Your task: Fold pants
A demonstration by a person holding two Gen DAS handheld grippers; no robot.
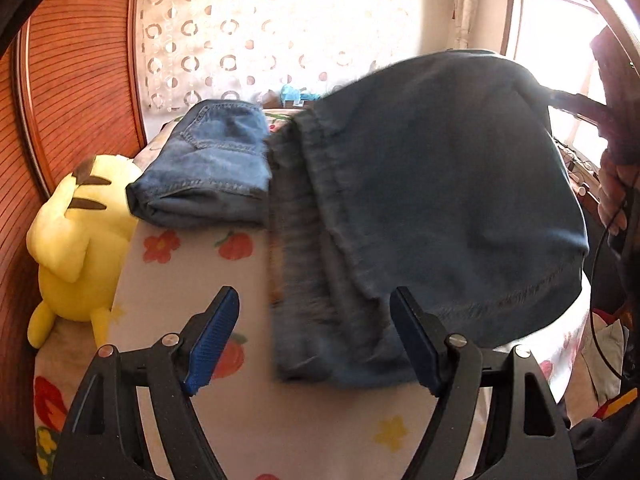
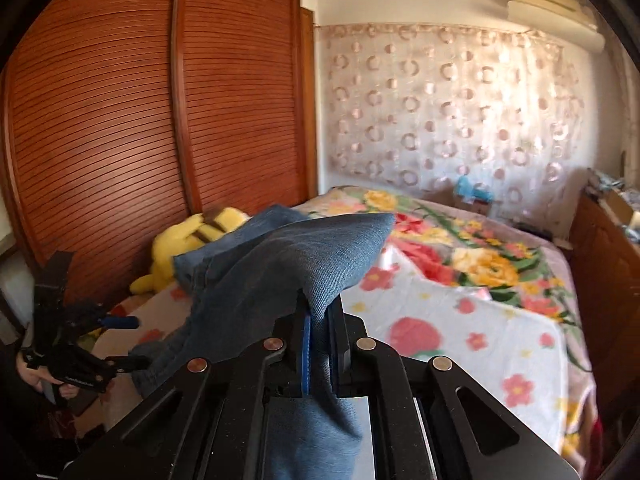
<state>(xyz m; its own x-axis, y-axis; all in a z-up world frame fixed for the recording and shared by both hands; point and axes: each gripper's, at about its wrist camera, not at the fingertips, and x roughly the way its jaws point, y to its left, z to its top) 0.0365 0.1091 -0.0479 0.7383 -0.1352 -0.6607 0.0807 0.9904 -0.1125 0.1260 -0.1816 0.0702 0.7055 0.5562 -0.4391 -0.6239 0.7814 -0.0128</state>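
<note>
A floral bed (image 2: 460, 320) carried blue pants (image 1: 440, 200), lifted at one end by the right gripper (image 2: 318, 320) clamped on the cloth, while the left gripper (image 1: 316, 340) hovered nearby, spread apart and empty, beside a yellow plush toy (image 1: 76, 240).

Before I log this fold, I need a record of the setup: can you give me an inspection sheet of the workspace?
Surface: bed under a flower-print blanket.
Job's things: blue pants, one end lifted, the rest draped down onto the bed; a second pair, folded jeans, lies further back.
Clutter: yellow plush toy at the bed's edge beside the wardrobe.
Grippers: left gripper open and empty in front of the pants; right gripper shut on the pants' cloth.
Cables: dark cable hanging by the hand that holds the right gripper.
Surroundings: slatted wooden wardrobe, patterned curtain, bright window, air conditioner.
</note>
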